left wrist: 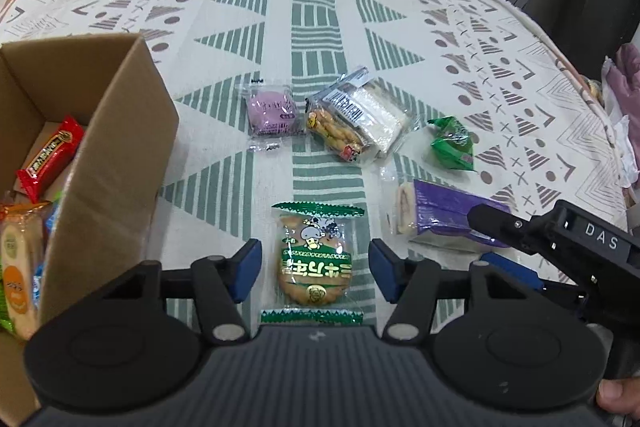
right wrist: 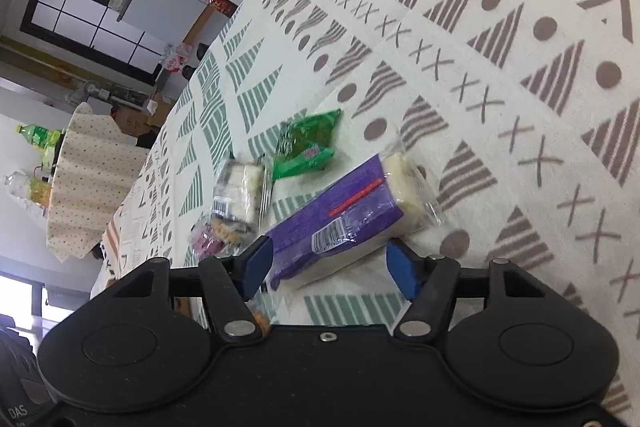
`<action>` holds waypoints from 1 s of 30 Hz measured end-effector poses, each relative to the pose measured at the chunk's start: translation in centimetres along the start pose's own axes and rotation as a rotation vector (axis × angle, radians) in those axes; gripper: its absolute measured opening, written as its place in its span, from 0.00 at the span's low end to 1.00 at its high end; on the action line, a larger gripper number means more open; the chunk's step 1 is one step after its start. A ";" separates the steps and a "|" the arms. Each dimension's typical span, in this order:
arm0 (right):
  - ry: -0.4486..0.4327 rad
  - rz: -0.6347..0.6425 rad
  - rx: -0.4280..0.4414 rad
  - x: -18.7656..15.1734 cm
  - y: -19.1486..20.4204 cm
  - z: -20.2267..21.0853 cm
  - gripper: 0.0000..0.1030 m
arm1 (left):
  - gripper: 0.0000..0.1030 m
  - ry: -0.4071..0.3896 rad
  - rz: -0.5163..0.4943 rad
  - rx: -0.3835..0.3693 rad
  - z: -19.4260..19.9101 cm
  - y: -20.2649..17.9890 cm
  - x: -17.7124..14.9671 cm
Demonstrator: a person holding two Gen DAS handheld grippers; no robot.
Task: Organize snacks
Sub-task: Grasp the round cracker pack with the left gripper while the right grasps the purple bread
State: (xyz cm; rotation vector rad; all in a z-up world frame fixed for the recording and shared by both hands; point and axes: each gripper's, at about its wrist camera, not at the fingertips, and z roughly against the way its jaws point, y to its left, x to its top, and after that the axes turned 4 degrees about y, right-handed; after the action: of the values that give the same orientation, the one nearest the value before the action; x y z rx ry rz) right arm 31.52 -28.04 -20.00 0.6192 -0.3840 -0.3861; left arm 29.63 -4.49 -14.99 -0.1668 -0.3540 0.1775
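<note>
A round biscuit in a clear, green-edged wrapper [left wrist: 314,259] is being straddled on the patterned tablecloth [left wrist: 312,7] by the spread left gripper [left wrist: 315,269]; at 3 o'clock, a purple-wrapped cake [right wrist: 340,223] is being framed by the spread right gripper [right wrist: 330,265]; at 9 o'clock, snacks are being held in a cardboard box [left wrist: 120,131].

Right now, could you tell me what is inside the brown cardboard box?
Inside the brown cardboard box lie a red wrapped snack bar and an orange-labelled cracker packet, with blue and green wrappers beside them. The box wall hides whatever is underneath.
</note>
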 end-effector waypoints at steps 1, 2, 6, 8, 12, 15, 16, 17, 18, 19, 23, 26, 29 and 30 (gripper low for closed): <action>-0.005 0.000 0.001 0.2 0.0 -0.1 0.61 | 0.56 0.006 0.000 0.002 -0.3 0.0 0.1; -0.011 0.001 0.001 0.3 0.0 -0.2 0.61 | 0.56 0.010 -0.001 0.003 -0.6 0.0 0.2; -0.032 0.012 -0.007 1.0 0.2 -0.8 0.62 | 0.56 0.027 -0.006 0.008 -1.5 -0.2 0.6; -0.042 0.013 -0.018 1.3 0.5 -1.2 0.62 | 0.56 0.037 -0.006 0.016 -2.0 -0.3 0.7; -0.075 0.025 -0.088 1.8 1.6 -1.8 0.62 | 0.50 0.059 0.001 0.052 -3.0 -0.2 0.8; -0.095 0.022 -0.147 1.7 2.6 -2.4 0.69 | 0.45 0.054 0.012 0.063 -3.1 -0.1 0.9; -0.100 0.023 -0.162 1.6 3.0 -2.6 0.71 | 0.45 0.054 0.014 0.064 -3.1 -0.1 1.0; -0.104 0.021 -0.183 1.5 3.5 -2.9 0.73 | 0.45 0.053 0.014 0.065 -3.1 -0.1 1.1; -0.108 0.025 -0.209 1.4 3.9 -3.1 0.74 | 0.45 0.050 0.017 0.065 -3.0 0.0 1.1; -0.109 0.034 -0.238 1.4 4.3 -3.4 0.75 | 0.44 0.046 0.022 0.067 -3.0 0.0 1.2; -0.099 0.103 -0.345 1.1 5.9 -4.6 0.76 | 0.44 0.033 0.048 0.070 -2.8 0.6 1.7; -0.085 0.161 -0.416 0.7 6.7 -5.1 0.69 | 0.44 0.029 0.061 0.070 -2.8 0.9 1.9; -0.071 0.173 -0.439 0.5 6.6 -4.7 0.60 | 0.44 0.023 0.069 0.069 -2.6 1.1 2.2; -0.066 0.172 -0.444 0.4 6.4 -4.6 0.56 | 0.44 0.021 0.066 0.067 -2.5 1.1 2.2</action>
State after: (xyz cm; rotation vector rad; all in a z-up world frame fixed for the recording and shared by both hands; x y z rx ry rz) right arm 35.47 -21.23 -19.30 0.1394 -0.3961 -0.3136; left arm 32.40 -3.29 -16.79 -0.1142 -0.3215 0.2524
